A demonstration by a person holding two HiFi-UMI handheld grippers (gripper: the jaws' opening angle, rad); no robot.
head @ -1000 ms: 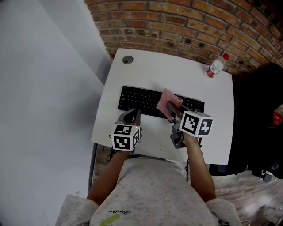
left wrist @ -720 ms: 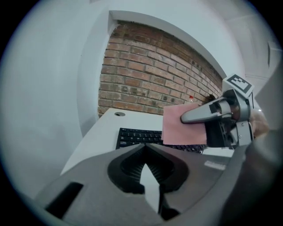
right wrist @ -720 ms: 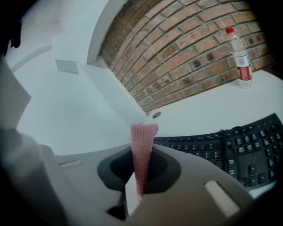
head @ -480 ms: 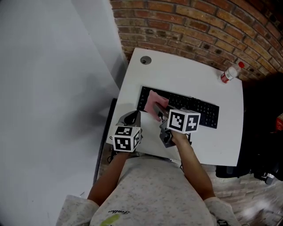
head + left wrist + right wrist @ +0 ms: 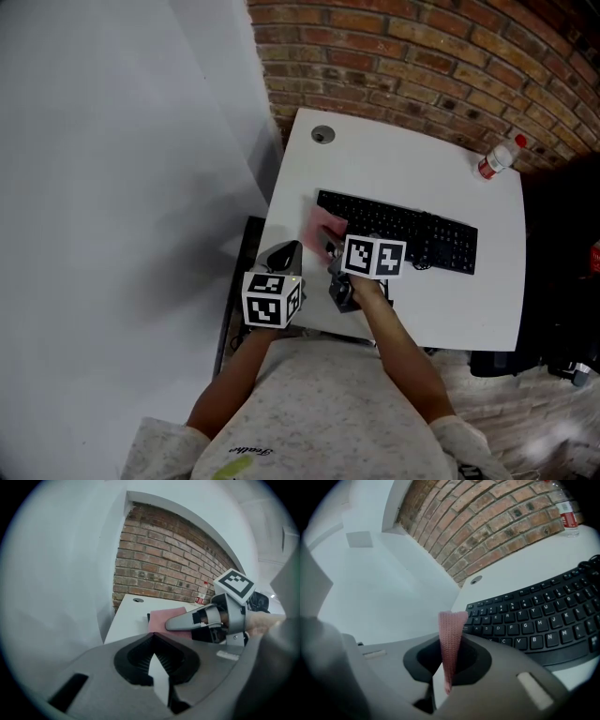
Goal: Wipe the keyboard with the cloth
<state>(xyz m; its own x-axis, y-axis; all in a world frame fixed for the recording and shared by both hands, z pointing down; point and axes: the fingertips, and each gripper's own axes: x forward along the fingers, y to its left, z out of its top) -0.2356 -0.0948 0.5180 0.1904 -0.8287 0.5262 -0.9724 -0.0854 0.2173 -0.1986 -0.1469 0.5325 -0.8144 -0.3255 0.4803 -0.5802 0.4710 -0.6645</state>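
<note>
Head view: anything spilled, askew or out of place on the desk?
Nothing stands out. The keyboard lies flat on the desk, the bottle stands upright at the far corner, and the cloth is pinched in the right claw at the keyboard's left end.

This looks like a small office or desk workspace. A white rectangular surface (image 5: 403, 164) stands in a corner where a red-brown exposed brick wall (image 5: 422, 47) meets a plain white painted wall (image 5: 112, 187). On the surface lies a black computer keyboard (image 5: 417, 232) with lettered keys, and a round grey cable grommet (image 5: 322, 135) is set into its far left corner, as office desks have. A clear plastic drink bottle with a red cap (image 5: 498, 159) stands near the far right corner.
</note>
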